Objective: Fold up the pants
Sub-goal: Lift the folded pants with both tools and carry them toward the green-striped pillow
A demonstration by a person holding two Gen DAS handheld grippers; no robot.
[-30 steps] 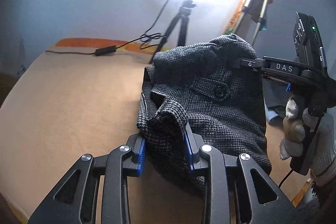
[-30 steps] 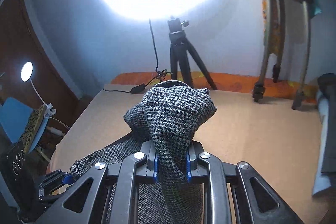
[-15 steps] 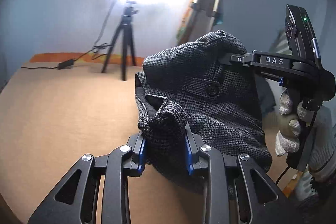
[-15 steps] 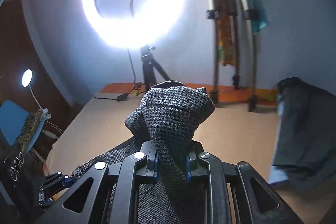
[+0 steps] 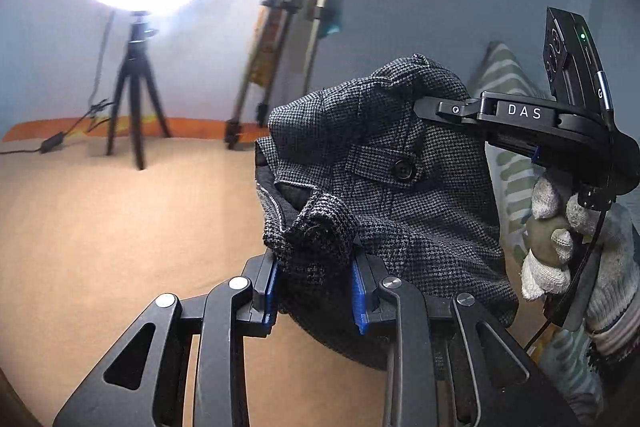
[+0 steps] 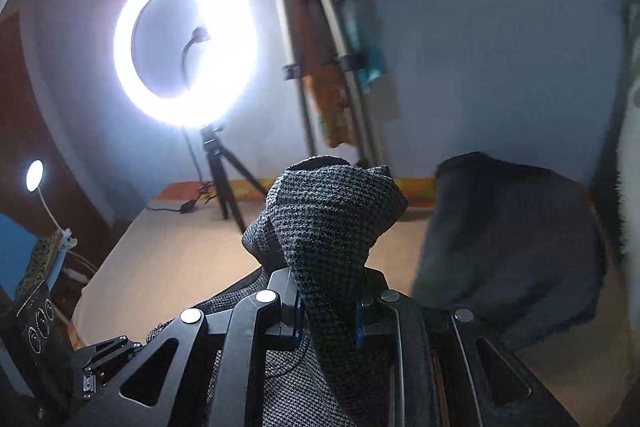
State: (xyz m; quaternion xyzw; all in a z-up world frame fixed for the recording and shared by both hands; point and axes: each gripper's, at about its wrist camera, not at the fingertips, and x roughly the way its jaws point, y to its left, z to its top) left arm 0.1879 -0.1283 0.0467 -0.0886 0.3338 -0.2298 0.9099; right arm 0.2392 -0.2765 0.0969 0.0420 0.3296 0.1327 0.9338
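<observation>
We had the pants (image 5: 404,195) aloft and bunched — left hand-held gripper (image 5: 314,291) and right hand-held gripper (image 6: 328,311) each pinching cloth. No flat fold showed yet, so nearly all of the folding on the surface (image 5: 120,227) remained.

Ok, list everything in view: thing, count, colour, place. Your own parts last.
pants: one, grey houndstooth, held up between both grippers above the surface
surface: one, tan, under everything
ring light: one, white, lit, on a black tripod at the far edge
small lamp: one, white, lit, far left in the right wrist view
dark cloth: one, dark grey, on the surface at right
metal stand legs: several, silver, against the back wall
left gripper: black with blue pads, shut on the pants
right gripper: black, shut on the pants
gloved hand: one, white, holding the right gripper
</observation>
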